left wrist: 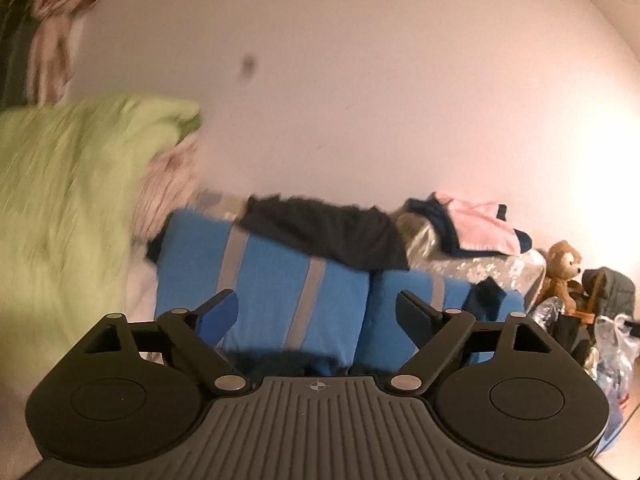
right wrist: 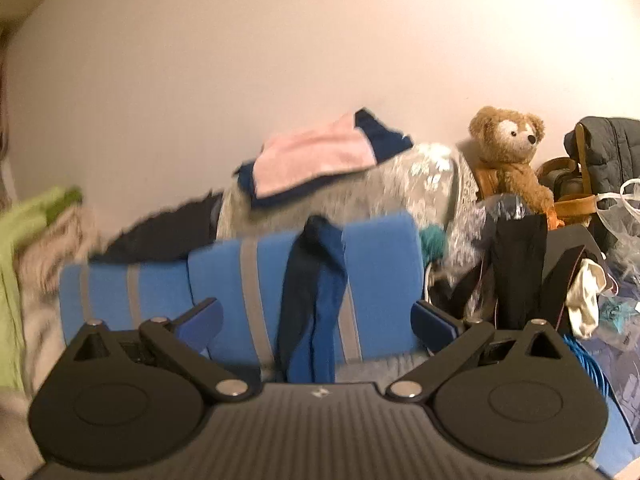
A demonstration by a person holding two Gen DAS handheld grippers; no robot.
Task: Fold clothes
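The right gripper point(right wrist: 316, 318) and left gripper point(left wrist: 316, 308), jaws apart and empty, face the dark blue garment point(right wrist: 312, 304) hanging limp over blue cushions point(right wrist: 372, 280); it looks soft and light, best pinched at its top edge.

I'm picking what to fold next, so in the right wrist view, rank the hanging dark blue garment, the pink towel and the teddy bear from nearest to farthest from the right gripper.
1. Dark blue garment, hanging over the blue cushion, straight ahead.
2. Pink towel, higher, on the pile behind.
3. Teddy bear, far right, by the wall.

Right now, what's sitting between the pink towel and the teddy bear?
In the right wrist view, a silvery patterned bundle lies between the pink towel and the teddy bear.
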